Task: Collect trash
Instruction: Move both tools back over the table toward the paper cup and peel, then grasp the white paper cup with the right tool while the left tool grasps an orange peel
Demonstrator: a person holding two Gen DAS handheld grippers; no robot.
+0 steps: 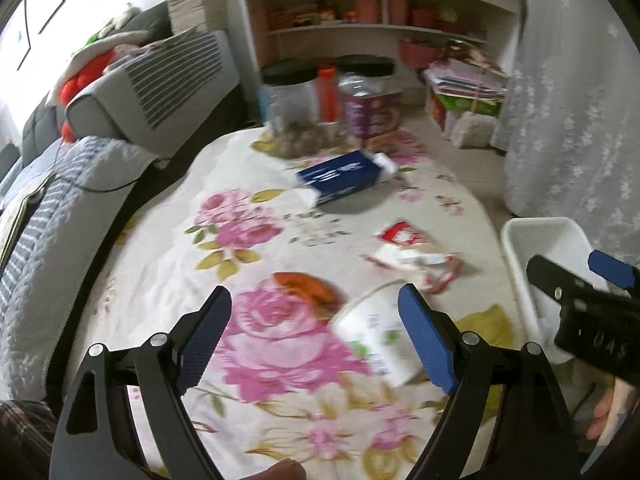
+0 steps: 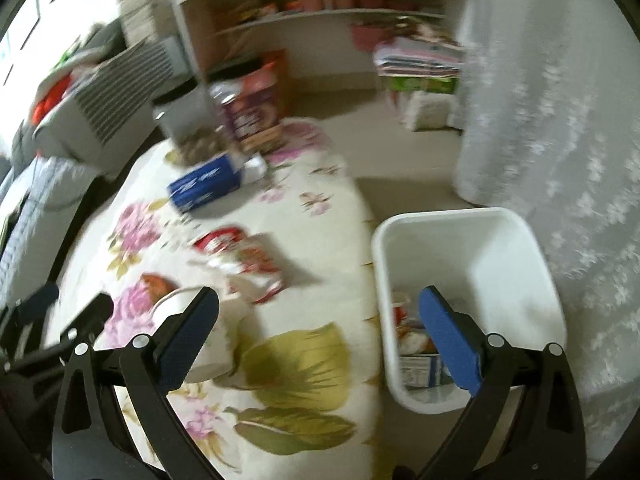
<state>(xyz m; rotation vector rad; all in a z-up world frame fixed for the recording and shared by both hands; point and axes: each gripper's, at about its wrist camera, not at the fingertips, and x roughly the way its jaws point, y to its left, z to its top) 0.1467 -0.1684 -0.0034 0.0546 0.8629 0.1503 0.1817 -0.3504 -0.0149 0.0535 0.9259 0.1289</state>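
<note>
A white paper cup (image 1: 374, 334) lies on its side on the floral tablecloth (image 1: 248, 280), between the fingers of my open left gripper (image 1: 316, 336). A crumpled red and white wrapper (image 1: 412, 256) lies beyond it, and an orange peel (image 1: 308, 288) to its left. My right gripper (image 2: 318, 340) is open and empty, above the table's right edge beside a white bin (image 2: 500, 240) that holds several pieces of trash. The cup (image 2: 204, 344) and the wrapper (image 2: 248, 264) also show in the right wrist view. The right gripper shows in the left wrist view (image 1: 588, 276).
A blue box (image 1: 340, 176), clear jars with black lids (image 1: 292, 96) and a purple box (image 1: 372, 116) stand at the table's far end. A sofa (image 1: 132, 88) is on the left, white shelves (image 1: 376, 12) behind, a lace curtain (image 2: 552, 120) on the right.
</note>
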